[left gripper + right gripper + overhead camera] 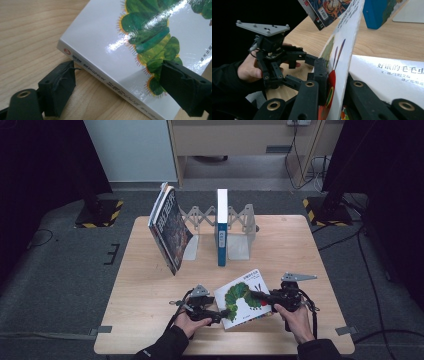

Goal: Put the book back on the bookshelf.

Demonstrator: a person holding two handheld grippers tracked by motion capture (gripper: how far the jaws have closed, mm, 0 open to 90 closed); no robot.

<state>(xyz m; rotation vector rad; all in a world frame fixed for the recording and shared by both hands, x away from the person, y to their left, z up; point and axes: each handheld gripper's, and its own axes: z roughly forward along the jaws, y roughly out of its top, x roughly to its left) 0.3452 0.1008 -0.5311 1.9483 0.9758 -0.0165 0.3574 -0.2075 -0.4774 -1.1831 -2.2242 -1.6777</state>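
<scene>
On the pale wooden counter (150, 285), at the far left, a dark-covered book (170, 230) leans against a grey metal bookend rack with scissor-like links (240, 227); a blue-spined book (221, 227) stands upright in that rack, to the right of the leaning one. Nearer the person, the left tongs (220, 312) sit at the near-left corner of a white glossy picture book with a green caterpillar on its cover (240, 297). In the left gripper view these tongs (117, 82) are spread wide, one jaw on the counter by the spine, the other above the cover; neither pad presses on the book. The right tongs (256, 295) reach in from the right and are pressed together on the book's front cover (342, 55), which the right gripper view shows lifted upright off the white title page (392, 77).
</scene>
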